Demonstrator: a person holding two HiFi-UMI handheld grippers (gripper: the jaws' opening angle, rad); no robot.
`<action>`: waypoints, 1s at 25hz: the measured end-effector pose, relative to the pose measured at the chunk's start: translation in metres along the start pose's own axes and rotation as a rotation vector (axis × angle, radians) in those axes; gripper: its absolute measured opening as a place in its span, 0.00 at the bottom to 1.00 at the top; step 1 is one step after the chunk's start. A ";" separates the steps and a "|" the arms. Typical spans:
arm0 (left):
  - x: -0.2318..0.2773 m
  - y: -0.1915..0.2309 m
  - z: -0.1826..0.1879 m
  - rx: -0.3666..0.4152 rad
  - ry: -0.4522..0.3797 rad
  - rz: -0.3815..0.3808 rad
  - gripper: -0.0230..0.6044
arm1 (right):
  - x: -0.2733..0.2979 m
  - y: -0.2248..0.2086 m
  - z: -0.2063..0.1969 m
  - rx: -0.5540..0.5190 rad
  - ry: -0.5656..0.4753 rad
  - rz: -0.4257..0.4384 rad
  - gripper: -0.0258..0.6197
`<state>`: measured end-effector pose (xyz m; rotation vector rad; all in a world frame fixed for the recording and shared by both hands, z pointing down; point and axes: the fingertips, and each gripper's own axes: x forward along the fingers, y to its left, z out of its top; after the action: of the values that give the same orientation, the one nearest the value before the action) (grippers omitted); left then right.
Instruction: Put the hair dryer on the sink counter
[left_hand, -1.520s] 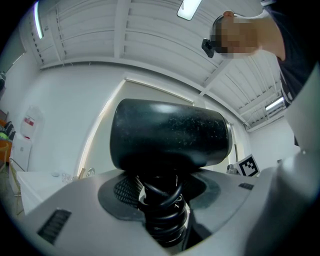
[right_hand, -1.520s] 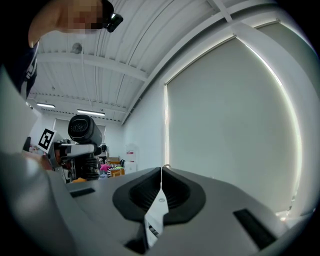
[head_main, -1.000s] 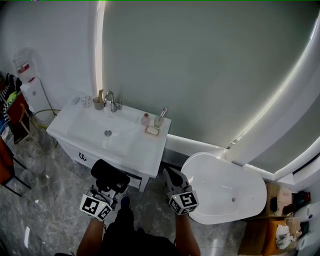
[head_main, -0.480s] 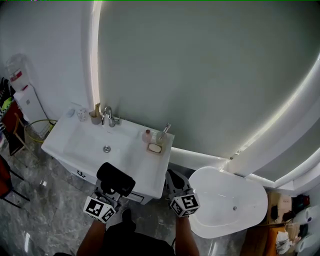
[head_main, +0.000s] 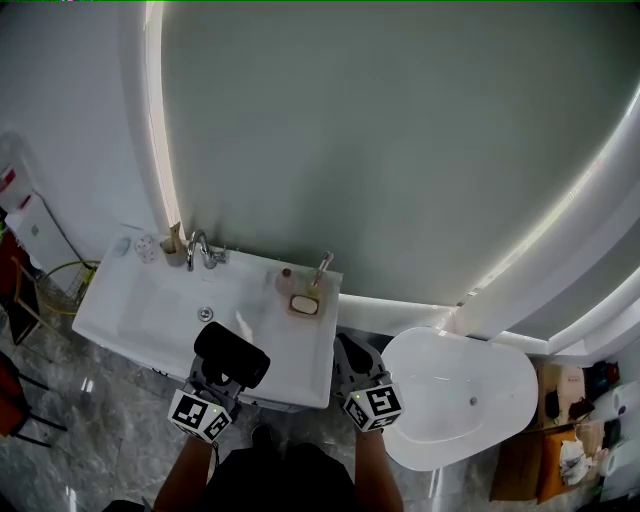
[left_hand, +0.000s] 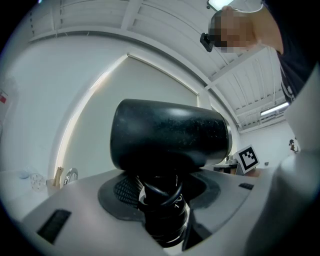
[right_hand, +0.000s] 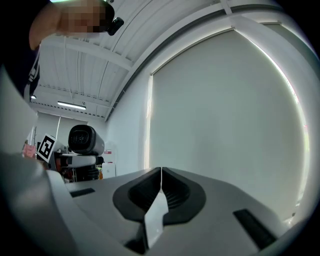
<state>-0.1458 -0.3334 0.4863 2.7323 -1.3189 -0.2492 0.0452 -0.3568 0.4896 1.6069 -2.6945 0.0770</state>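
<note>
My left gripper (head_main: 221, 374) is shut on the handle of a black hair dryer (head_main: 232, 354). The dryer's barrel stands above the jaws and hangs over the front of the white sink counter (head_main: 292, 348). In the left gripper view the hair dryer (left_hand: 170, 135) fills the middle, its coiled cord and handle squeezed between the grey jaws of the left gripper (left_hand: 160, 202). My right gripper (head_main: 351, 350) hovers beside the counter's right front corner, shut and empty. In the right gripper view the right gripper (right_hand: 161, 176) has its pads touching, and the hair dryer (right_hand: 85, 140) shows at far left.
On the counter stand a chrome faucet (head_main: 197, 248), a cup (head_main: 148, 248), a small bottle (head_main: 286, 280), a pump dispenser (head_main: 320, 269) and a soap dish (head_main: 304, 305). The basin (head_main: 165, 305) lies at the left. A white bathtub (head_main: 460, 395) is to the right. The mirror wall rises behind.
Both grippers have come forward toward the sink. The hair dryer, earlier in front of the vanity, now hangs over the counter's front part. Neither grip has changed.
</note>
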 end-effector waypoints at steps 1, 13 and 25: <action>0.002 0.000 0.000 -0.003 -0.001 -0.003 0.39 | 0.001 -0.002 0.000 -0.001 0.000 -0.001 0.09; 0.040 -0.018 0.014 0.014 -0.033 0.009 0.39 | 0.016 -0.032 0.012 -0.007 -0.012 0.043 0.09; 0.073 -0.026 0.001 0.020 -0.011 0.009 0.39 | 0.025 -0.056 0.002 0.023 -0.010 0.078 0.09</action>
<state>-0.0814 -0.3748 0.4736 2.7448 -1.3441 -0.2525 0.0829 -0.4058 0.4905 1.5120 -2.7733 0.1013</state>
